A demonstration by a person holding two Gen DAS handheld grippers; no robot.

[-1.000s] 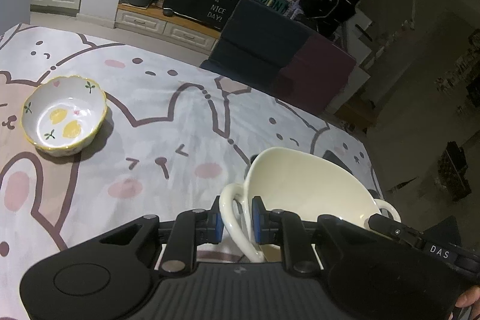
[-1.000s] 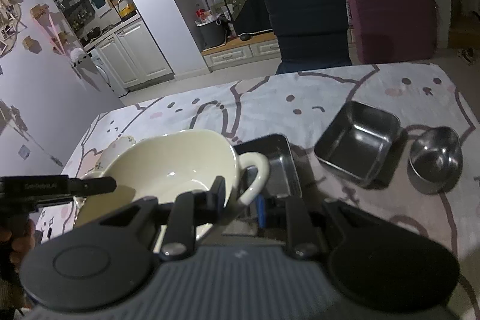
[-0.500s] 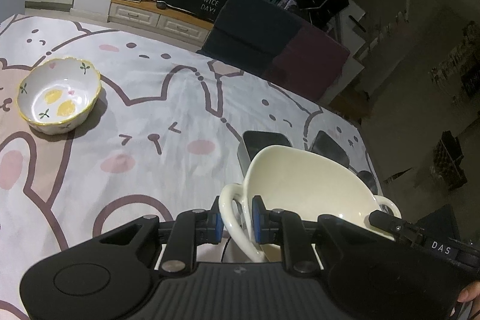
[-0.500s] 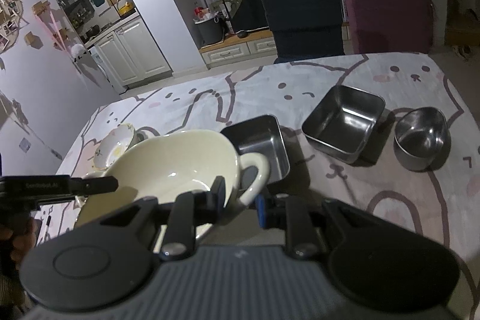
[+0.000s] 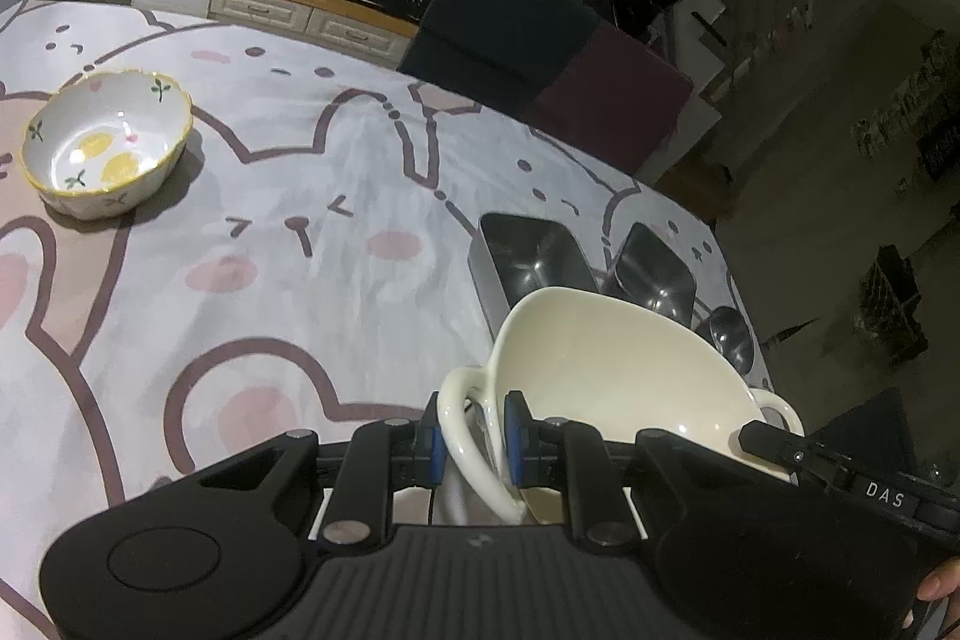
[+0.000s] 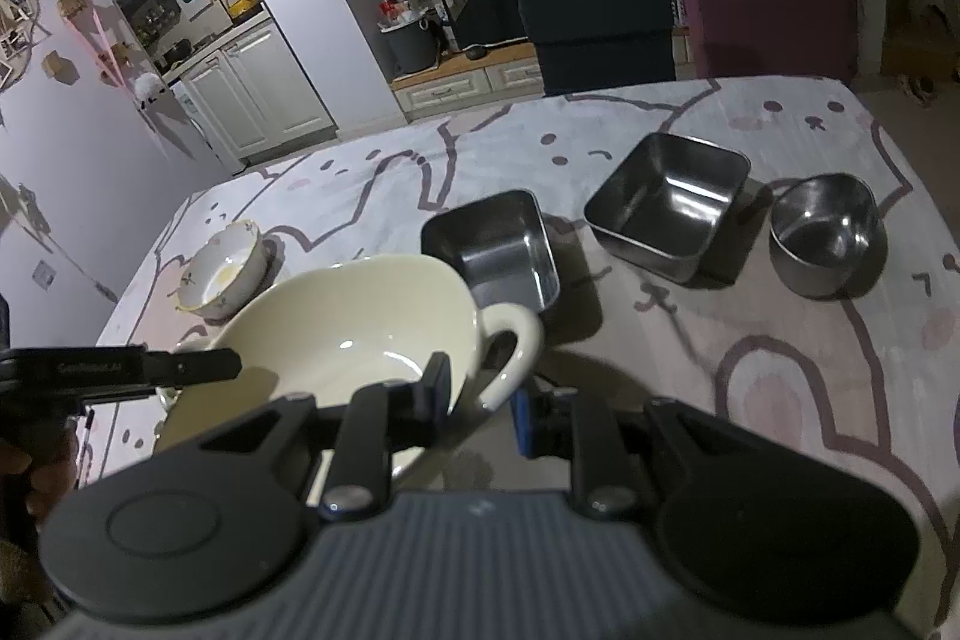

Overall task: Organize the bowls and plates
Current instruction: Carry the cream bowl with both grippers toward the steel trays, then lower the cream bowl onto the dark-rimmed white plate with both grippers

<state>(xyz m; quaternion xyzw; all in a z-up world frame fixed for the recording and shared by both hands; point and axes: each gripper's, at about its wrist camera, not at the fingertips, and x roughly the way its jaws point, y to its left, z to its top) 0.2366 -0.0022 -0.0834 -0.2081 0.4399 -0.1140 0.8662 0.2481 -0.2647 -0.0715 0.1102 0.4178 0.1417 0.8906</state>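
- Since the earlier frames the bowl [image 5: 606, 358] has risen: in the left view the steel tin [image 5: 528, 250] and its neighbours, previously hidden behind the bowl, show at centre right; in the right view the steel items sit higher in the frame.
- Bowl location: held above the counter [image 5: 300, 196], lower centre of both views, carried by its two loop handles, rim tilted.
- Left claw [image 5: 471, 439]: clamped on the near loop handle, blue pads either side of it.
- Right claw [image 6: 480, 394]: the left finger sits inside the other loop; the right pad appears slightly off the handle. Whether this grip is firm, I cannot tell.
- Risk one: glazed ceramic is slick; pads on a rounded loop could let the bowl pivot or slip if either side loosens or the hands drift apart.
- Risk two: the bowl hangs close over the steel tin; lowering without shifting sideways could knock rim against rim.
- Risk three: the cloth is soft and wrinkled; a tilted set-down could rock.
- Materials: bowl is cream, glossy, deep, wide-rimmed. Small bowl [image 5: 105, 142], upper left of the left view, is white with a scalloped yellow rim and lemon print.
- Square tin [image 6: 669, 202] and round cup [image 6: 825, 232], right side of the right view, are reflective steel with rounded corners.
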